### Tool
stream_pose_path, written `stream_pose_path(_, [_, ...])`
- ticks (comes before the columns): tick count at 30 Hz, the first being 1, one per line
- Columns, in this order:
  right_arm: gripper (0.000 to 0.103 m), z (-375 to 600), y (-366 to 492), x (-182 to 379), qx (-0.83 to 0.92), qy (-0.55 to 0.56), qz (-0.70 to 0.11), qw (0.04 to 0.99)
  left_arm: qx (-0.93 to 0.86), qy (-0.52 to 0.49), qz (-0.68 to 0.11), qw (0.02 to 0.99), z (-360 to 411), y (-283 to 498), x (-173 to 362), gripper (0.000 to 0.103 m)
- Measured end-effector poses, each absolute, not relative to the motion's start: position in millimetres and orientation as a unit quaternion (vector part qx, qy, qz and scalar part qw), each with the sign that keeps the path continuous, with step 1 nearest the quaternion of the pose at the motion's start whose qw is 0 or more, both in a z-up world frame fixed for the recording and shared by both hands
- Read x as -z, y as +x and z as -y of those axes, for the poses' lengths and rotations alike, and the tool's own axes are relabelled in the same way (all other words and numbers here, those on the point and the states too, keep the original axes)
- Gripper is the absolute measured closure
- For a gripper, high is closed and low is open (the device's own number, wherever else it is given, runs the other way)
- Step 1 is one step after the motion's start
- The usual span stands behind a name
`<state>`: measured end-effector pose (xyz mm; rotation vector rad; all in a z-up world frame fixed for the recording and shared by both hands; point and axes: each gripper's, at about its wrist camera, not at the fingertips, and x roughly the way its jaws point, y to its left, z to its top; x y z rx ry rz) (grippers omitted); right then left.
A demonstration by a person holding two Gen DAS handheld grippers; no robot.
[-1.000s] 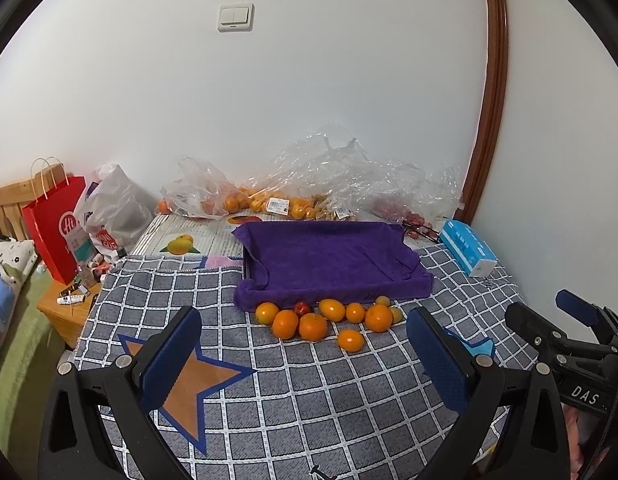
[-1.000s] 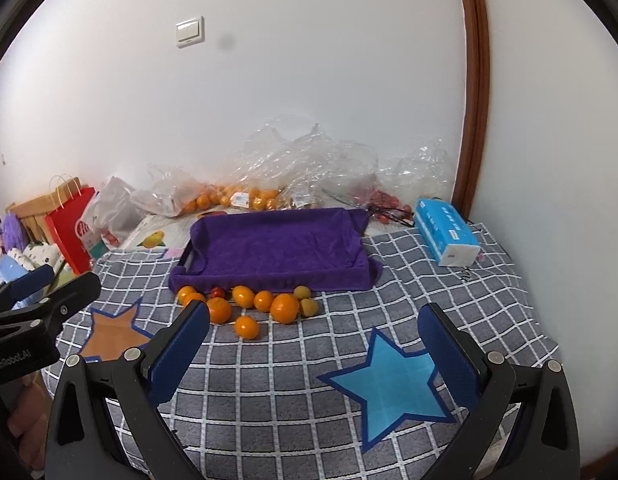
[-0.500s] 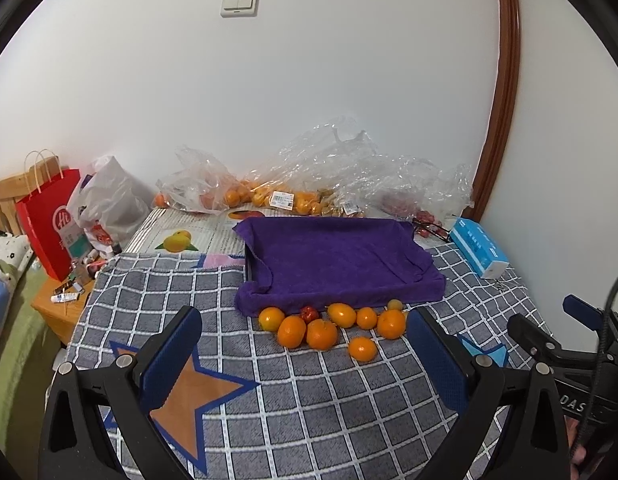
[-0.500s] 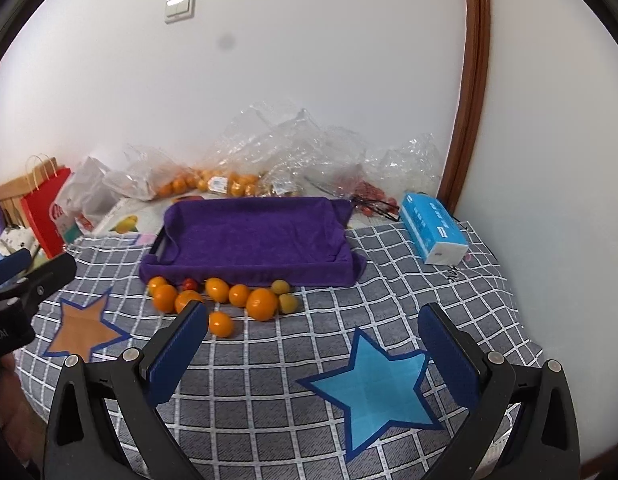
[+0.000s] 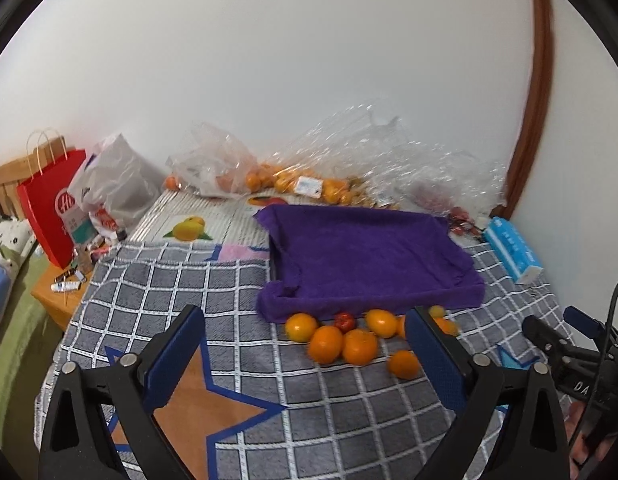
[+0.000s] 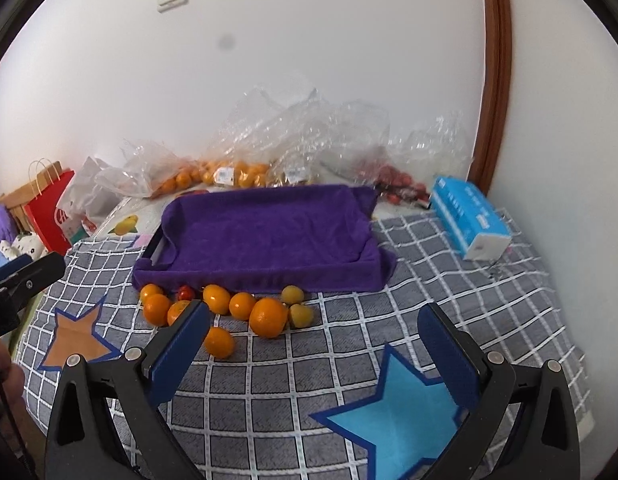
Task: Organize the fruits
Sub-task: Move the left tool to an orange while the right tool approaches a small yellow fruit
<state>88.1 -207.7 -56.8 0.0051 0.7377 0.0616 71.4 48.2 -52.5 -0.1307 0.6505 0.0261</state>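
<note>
Both grippers — left gripper [image 5: 305, 344], right gripper [image 6: 315, 340] — gape wide, nearer the oranges [image 6: 268, 317].

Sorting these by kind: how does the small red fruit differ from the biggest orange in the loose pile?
The red fruit is much smaller and glossy red; the biggest orange is orange. The red fruit sits beside the purple tray; the orange lies farther forward. Both rest loose on the checked cloth.
</note>
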Motion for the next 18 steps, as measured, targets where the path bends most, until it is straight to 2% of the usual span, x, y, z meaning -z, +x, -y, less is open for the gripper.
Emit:
stream_pose_path(6, [0.008, 213.2, 111.7, 89.8, -0.027, 0.001, -0.380, 0.925, -0.032, -0.077, -0.350, 0.933, -72.7, 93.1, 85.1, 0.006])
stream_pose_path(12, [0.022, 220.0, 130.3, 123.5, -0.019, -0.008, -0.402, 0.916, -0.039, -0.086, -0.382, 0.920, -84.8, 106.5, 115.7, 0.012])
stream_pose_path(14, [0.033, 222.5, 136.9, 132.9, -0.027, -0.001, -0.411, 0.911, -0.037, -0.085, -0.392, 0.915, -85.2, 111.0, 124.4, 0.015])
stream_pose_path(18, [0.047, 224.4, 152.3, 149.1, -0.060, 0.022, -0.434, 0.898, -0.028, -0.090, -0.402, 0.911, -84.3, 117.8, 135.6, 0.018])
